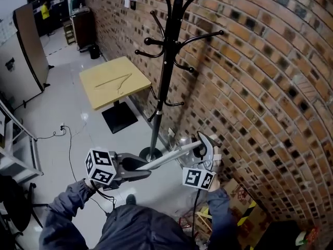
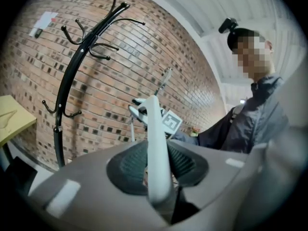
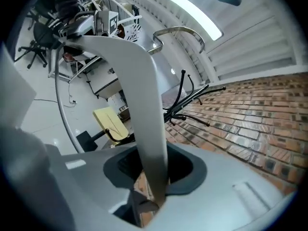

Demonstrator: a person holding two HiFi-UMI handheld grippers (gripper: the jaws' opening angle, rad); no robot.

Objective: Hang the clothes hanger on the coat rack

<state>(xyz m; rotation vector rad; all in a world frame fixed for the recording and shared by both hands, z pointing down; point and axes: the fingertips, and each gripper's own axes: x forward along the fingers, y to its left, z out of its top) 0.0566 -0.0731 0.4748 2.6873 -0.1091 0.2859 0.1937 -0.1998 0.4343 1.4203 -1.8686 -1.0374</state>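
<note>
- The clothes hanger [image 1: 174,154] looks like pale moulded plastic. I judge it light and stiff, and smooth enough to slip in a slack pinch.
- Its metal hook [image 3: 180,32] curves up bare at the crown. It is thin and will likely swing off line if the body twists.
- The hanger is in the air between my two grippers, low down near the foot of the coat rack [image 1: 167,61].
- My left gripper [image 1: 136,171] is pinched on the end of one arm, pads against the flat bar.
- My right gripper [image 1: 204,149] is clamped on the body nearer the hook.
- I think holding the flat arms is right, since it leaves the hook free for a prong [image 1: 207,35].
- Behind the rack is the brick wall [image 1: 260,87]. Further off, a second hanger [image 1: 115,81] lies on a yellow table [image 1: 104,99].
</note>
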